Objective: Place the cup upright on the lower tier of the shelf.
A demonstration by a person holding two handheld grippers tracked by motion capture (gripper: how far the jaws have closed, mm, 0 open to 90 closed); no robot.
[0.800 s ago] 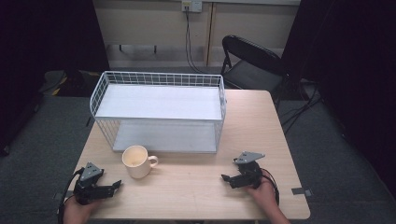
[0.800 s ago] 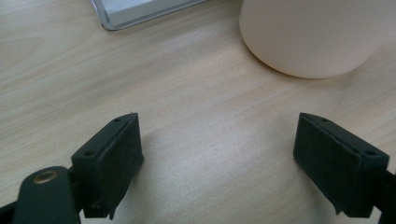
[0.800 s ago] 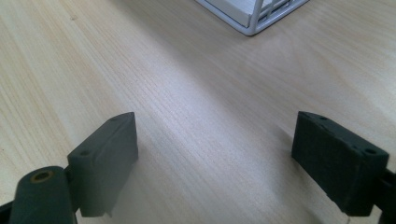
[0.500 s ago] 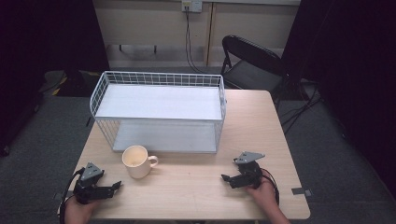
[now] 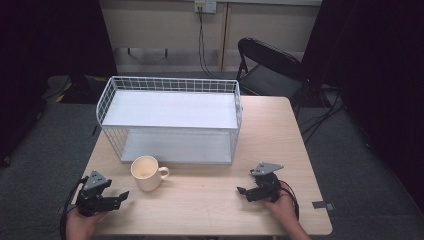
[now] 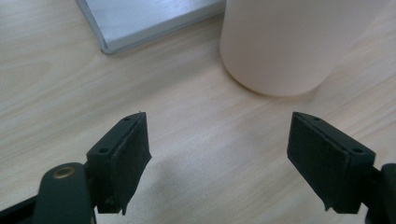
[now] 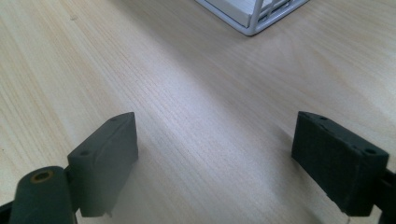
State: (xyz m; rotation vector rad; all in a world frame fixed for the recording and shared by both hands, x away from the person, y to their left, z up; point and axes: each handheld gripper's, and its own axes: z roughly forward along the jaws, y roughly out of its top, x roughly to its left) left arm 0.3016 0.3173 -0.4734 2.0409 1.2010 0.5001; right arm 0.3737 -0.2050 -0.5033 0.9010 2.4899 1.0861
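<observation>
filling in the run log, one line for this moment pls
left gripper: open, empty, near mug | right gripper: open, empty | mug: upright on table, before wire rack

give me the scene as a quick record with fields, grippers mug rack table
left gripper: open, holding nothing, low at the table's near left
right gripper: open, holding nothing, low at the near right
mug: cream, upright, handle toward the right, just ahead of the left gripper
wire rack: white, two shelves, nothing on them, behind the mug
table: light wood
folding chair: black, beyond the table
</observation>
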